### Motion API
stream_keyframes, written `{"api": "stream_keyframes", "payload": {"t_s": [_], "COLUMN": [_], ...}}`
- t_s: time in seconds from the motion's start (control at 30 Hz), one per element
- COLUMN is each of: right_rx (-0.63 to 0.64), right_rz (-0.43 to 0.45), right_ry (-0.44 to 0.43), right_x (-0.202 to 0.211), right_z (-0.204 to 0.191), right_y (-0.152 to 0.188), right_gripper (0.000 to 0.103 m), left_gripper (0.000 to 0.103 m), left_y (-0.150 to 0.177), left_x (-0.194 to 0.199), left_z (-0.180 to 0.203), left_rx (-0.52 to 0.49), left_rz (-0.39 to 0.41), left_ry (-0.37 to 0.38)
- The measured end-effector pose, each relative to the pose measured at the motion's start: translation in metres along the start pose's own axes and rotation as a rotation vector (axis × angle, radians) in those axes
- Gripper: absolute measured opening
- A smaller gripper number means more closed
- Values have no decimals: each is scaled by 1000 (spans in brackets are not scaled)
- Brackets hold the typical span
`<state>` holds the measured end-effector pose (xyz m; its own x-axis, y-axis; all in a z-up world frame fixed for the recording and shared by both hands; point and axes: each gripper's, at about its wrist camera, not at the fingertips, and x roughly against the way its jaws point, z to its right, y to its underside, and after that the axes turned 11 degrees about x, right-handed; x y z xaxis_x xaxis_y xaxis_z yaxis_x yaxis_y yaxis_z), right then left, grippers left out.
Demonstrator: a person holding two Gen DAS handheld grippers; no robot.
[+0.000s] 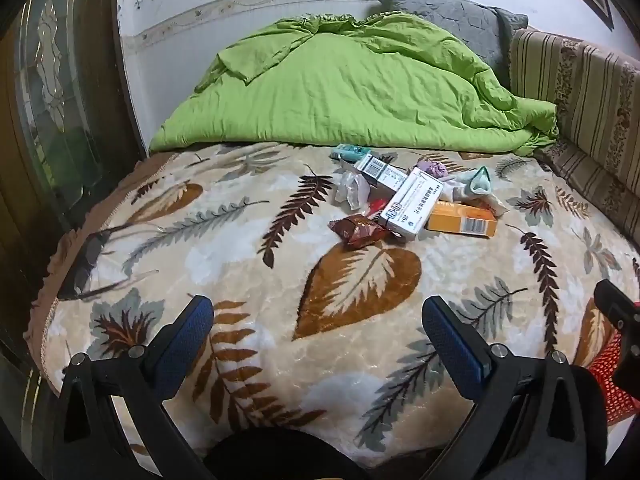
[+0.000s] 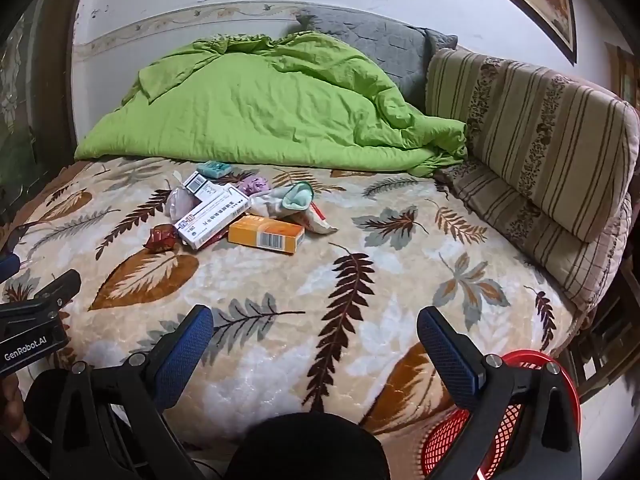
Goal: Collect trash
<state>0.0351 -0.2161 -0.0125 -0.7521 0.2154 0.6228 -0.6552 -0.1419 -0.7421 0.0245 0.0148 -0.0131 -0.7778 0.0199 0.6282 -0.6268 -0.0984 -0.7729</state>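
**Both hand-held grippers released above a bed, trash pile ahead**

I hold a hand-held gripper in each hand over the near part of a bed covered by a leaf-patterned blanket (image 1: 360, 360). My left hand-held gripper (image 1: 317, 326) has its blue-padded fingers spread wide with only blanket between them. My right hand-held gripper (image 2: 315, 336) is spread the same way and grasps nothing.

The trash sits in a small heap near the middle of the bed, well apart from both grippers and on the far side of them. An orange box (image 2: 266, 234) lies flat at the near right of the heap, its long axis running left to right. A white box (image 2: 214, 216) lies just left of it, its long axis slanting from near left to far right. A second white box (image 1: 378, 172) lies behind. A brown crinkled wrapper (image 1: 358, 230) sits at the near left edge of the heap. A pale green sock (image 2: 298, 196) lies crumpled on the right.

A red mesh basket (image 2: 508, 420) stands at my near right. A green quilt (image 1: 352, 88) is bunched at the far end.
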Motion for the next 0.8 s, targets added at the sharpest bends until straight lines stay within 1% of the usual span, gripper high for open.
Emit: {"api": "stream_keyframes", "payload": {"t_s": [0.1, 0.2, 0.27, 0.33, 0.4, 0.47, 0.5, 0.57, 0.63, 0.67, 0.7, 0.77, 0.8], "right_rx": [4, -6, -8, -14, -16, -15, -13, -9, -16, -19, -20, -21, -21], "right_rz": [-3, -1, 7, 12, 13, 17, 21, 34, 38, 39, 43, 49, 50], "right_ry": [7, 9, 12, 9, 0, -6, -8, -8, -15, -18, -19, -22, -22], "right_x": [11, 22, 26, 31, 33, 35, 36, 39, 42, 43, 44, 47, 48], "right_z": [-4, -3, -2, -1, 0, -1, -2, -2, -2, -2, -2, -2, -2], "right_y": [3, 7, 8, 8, 11, 11, 12, 12, 14, 15, 16, 18, 20], "right_gripper": [103, 103, 103, 103, 103, 103, 103, 103, 103, 103, 103, 103, 103], "left_gripper": [103, 103, 103, 103, 103, 103, 103, 103, 103, 103, 103, 103, 103], "left_y": [1, 13, 20, 23, 24, 26, 27, 29, 30, 30, 31, 27, 24], "left_x": [8, 18, 25, 35, 45, 54, 57, 54, 52, 52, 53, 60, 64], "left_z": [-4, -8, -9, -10, -13, -20, -22, -25, -29, -29, -28, -25, -24], "left_rx": [28, 66, 70, 74, 95, 123, 133, 149, 161, 163, 159, 131, 121], "left_rz": [-52, -106, -96, -65, -40, -26, -27, -57, -85, -95, -87, -20, 26], "left_ry": [47, 97, 112, 120, 129, 155, 156, 165, 217, 262, 267, 217, 179]}}
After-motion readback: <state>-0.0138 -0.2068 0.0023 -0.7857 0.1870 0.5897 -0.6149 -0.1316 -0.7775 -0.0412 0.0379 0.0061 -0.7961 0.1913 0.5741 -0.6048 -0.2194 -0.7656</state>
